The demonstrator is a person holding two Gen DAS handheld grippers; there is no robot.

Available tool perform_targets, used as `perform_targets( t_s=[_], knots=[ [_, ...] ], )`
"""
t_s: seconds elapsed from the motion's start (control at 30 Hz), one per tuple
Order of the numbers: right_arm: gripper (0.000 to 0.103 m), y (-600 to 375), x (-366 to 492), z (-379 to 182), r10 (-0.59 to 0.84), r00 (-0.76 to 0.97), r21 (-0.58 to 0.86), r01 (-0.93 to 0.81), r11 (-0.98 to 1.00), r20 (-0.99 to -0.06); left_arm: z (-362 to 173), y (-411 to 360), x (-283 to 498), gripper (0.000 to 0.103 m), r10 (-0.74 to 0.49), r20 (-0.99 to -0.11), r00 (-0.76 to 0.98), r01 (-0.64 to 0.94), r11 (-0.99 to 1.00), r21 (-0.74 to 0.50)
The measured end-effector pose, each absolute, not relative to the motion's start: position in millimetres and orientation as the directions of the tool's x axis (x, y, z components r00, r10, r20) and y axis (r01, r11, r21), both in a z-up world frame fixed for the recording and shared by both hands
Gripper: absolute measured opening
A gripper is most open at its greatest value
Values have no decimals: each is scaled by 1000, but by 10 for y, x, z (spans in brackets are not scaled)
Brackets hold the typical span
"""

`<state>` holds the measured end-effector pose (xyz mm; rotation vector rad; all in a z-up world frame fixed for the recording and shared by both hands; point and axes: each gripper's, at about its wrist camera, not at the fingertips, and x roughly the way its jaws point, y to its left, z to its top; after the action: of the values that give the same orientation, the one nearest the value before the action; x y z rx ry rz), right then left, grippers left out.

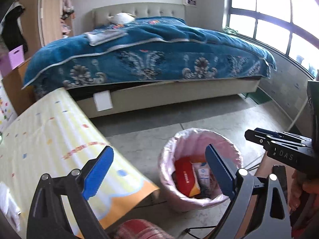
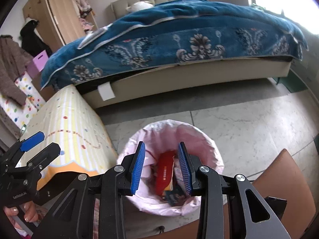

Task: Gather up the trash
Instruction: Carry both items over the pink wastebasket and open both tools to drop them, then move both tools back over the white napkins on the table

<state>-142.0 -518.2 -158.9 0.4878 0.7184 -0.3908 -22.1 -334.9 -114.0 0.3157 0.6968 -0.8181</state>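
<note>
A bin with a pink liner (image 1: 167,160) (image 2: 209,146) stands on the floor beside the table. Inside it lie a red packet (image 1: 185,177) (image 2: 164,171), a white wrapper (image 1: 203,174) and other scraps. My right gripper (image 2: 161,143) hangs right over the bin's mouth, partly open, with nothing between its blue pads; the red packet lies below it in the bin. In the left wrist view it reaches in from the right edge (image 1: 259,137). My left gripper (image 1: 159,148) is wide open and empty, between the table's corner and the bin. It also shows at the left of the right wrist view (image 2: 33,139).
A table with a yellow patterned cloth (image 1: 49,139) (image 2: 69,119) stands left of the bin. Behind is a bed with a blue blanket (image 1: 149,59) (image 2: 179,45). A brown seat (image 2: 285,179) is at the right, and a white cable (image 1: 299,111) runs down to the floor.
</note>
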Motion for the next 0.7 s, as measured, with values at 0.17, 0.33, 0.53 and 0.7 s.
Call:
perform_targets(
  t_s=[0.17,0.33,0.53,0.7],
  knots=[
    [36,-4957,-1265,-1474,-136,710,284,440,852,-691,-985,-2892,-149,90,-516,-652,556,691,723,17],
    [37,-4513,-999,-1315,-85,731,267,350,898,-677,-876,-2384,-67,91,-463,-631,623,617,786,32],
    [40,-3911,-665,-1148,-4,748,240,219,946,-663,-809,-1666,44,91,-354,-625,695,492,869,54],
    [41,-3442,-413,-1021,66,757,218,102,970,-650,-752,-1068,134,91,-260,-622,738,370,928,52]
  ],
)
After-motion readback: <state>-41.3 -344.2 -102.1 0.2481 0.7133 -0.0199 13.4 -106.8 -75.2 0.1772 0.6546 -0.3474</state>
